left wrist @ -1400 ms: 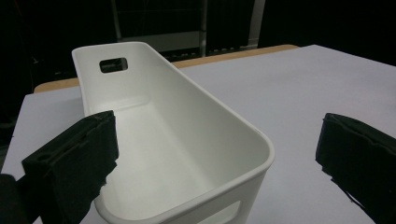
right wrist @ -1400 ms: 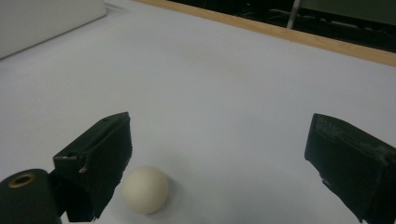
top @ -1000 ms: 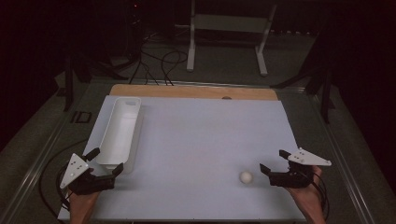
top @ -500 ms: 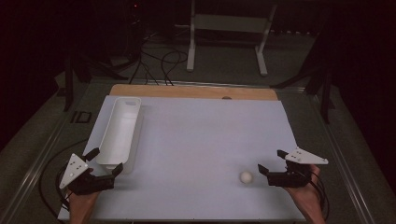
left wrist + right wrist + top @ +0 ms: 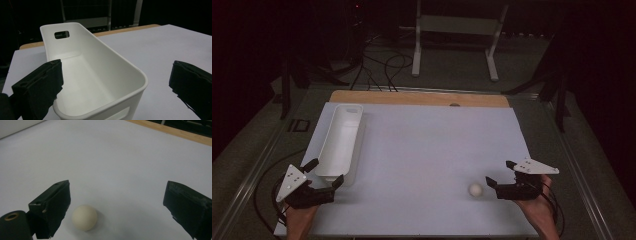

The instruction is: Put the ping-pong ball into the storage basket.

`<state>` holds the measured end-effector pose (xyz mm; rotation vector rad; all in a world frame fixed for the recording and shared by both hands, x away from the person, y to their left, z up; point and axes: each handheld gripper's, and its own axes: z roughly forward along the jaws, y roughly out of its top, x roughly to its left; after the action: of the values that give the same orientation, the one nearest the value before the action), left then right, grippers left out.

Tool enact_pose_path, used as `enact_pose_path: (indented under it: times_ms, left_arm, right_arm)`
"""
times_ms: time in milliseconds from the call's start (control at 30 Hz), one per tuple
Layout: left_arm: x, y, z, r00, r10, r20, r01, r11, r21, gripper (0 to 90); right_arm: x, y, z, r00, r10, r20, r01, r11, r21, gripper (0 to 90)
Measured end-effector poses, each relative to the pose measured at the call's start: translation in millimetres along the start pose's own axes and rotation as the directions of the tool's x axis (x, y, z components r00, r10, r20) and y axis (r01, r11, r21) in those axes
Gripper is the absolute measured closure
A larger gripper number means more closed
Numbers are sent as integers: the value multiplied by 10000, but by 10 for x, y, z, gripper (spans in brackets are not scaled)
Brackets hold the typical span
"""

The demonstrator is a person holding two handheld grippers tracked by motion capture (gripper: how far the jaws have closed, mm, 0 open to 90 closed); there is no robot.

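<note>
R gripper [image 5: 498,185] low over white sheet [image 5: 427,150], jaws spread wide, grasping nothing. Small cream ball [image 5: 475,190] on sheet just ahead of fingertips, apart from them in high view. In R gripper view, ball [image 5: 84,217] between the two fingers, close beside the left-hand finger [image 5: 51,205], well apart from the other; touching or not, can't tell. Hand [image 5: 537,212] behind gripper at near edge.

L gripper [image 5: 326,176] also released, jaws wide, nothing held. Near end of long white bin [image 5: 339,140] just ahead of fingertips, w/ bin running away from them. In L gripper view, bin [image 5: 100,75] sits between fingers, nearer the left-hand finger [image 5: 40,87]; inside looks bare, handle slot at far end wall.

Ball and bin well apart.
</note>
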<state>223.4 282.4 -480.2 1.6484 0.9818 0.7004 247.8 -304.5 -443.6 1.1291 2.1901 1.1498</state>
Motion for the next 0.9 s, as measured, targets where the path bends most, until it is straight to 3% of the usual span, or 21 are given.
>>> enact_pose_path:
  times_ms: [900]
  left_arm:
    - [0, -6, 11, 10000, 60, -39, -59, 9999, 93, 0]
  right_arm:
    - [45, 67, 87, 9989, -156, -451, 181, 9983, 562, 71]
